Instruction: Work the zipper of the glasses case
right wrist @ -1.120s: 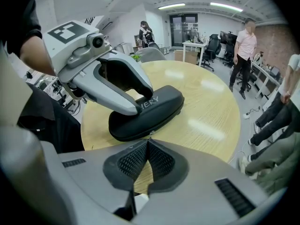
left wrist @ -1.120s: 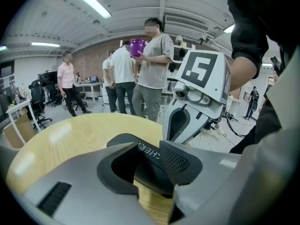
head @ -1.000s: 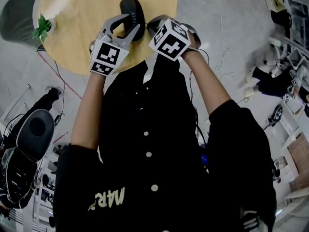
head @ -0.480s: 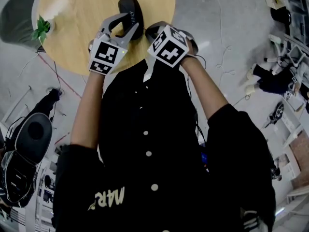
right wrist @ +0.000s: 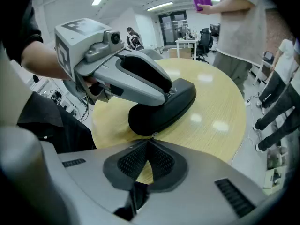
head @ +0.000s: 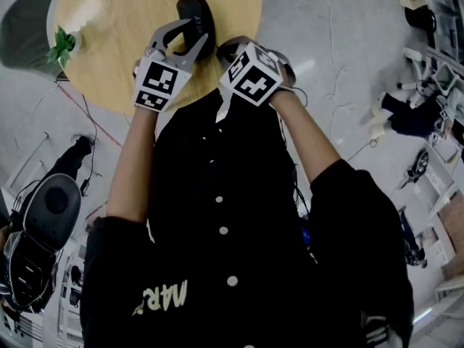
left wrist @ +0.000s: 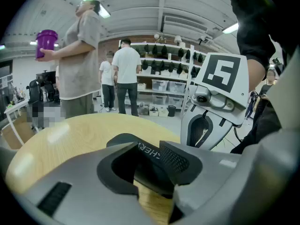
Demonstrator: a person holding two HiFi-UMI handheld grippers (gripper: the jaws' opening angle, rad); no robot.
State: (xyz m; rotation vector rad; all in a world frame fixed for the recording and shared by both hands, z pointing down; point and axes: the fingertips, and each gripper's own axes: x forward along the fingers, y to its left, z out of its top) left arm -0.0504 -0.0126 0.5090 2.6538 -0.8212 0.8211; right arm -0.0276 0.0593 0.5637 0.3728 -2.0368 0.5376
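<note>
Shift: right tool [right wrist: 149, 144] is drifting slightly left.
Pinch: it is sitting closed, tips at small metal zipper pull [right wrist: 153, 134].
Grip: left tool [left wrist: 146, 165] is clamping black oval glasses case [right wrist: 161, 109].
Place: case is lying on round pale wooden surface [right wrist: 215, 111].

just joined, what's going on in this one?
A person is working on a black glasses case that lies on a round wooden table, using a handheld gripper in each hand. The left gripper is clamped across the case's body and steadies it. The right gripper is shut at the case's near end, and its tips seem to pinch the small zipper pull. How far the zip has run cannot be told.
</note>
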